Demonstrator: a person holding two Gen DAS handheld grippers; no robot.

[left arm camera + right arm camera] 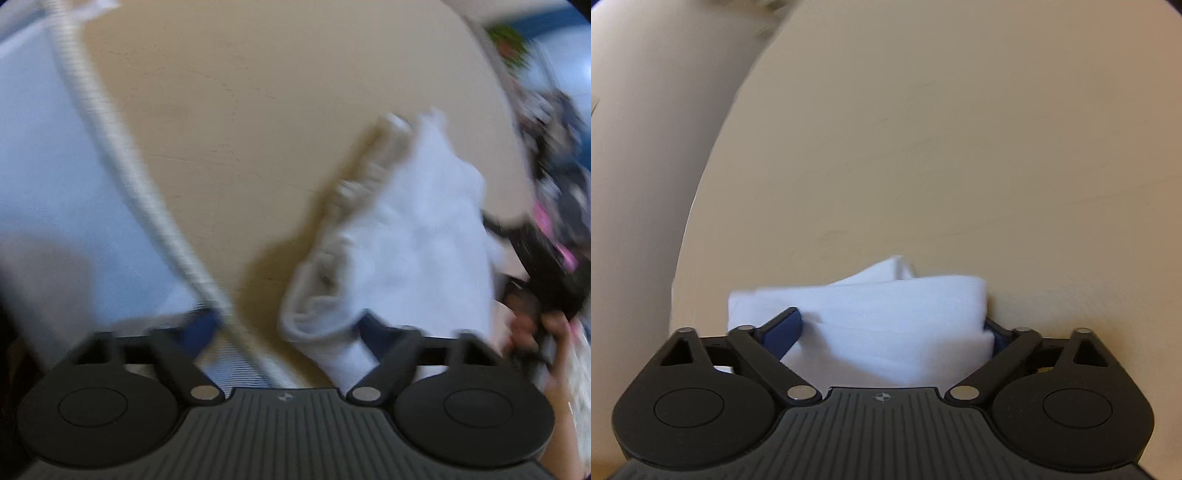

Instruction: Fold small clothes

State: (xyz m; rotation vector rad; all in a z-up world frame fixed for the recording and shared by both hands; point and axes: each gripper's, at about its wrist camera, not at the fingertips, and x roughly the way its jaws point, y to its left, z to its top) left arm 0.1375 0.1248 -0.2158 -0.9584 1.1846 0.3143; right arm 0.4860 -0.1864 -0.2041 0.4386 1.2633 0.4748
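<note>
A small white garment (402, 236) lies bunched on the beige table (258, 110), its ribbed edge rolled up on the left. A second white cloth with a ribbed band (122, 158) covers the left side. My left gripper (288, 328) is open, its blue pads spread wide, one on each cloth. In the right wrist view my right gripper (897, 328) is open around a folded white cloth (886, 314), with a blue pad at each side of it. The right gripper's black body (543, 266) shows at the right edge of the left view, held by a hand.
The round table's edge (698, 206) curves down the left of the right wrist view, with pale floor beyond. A heap of dark and pink clothes (554, 155) lies past the table's right edge in the left view.
</note>
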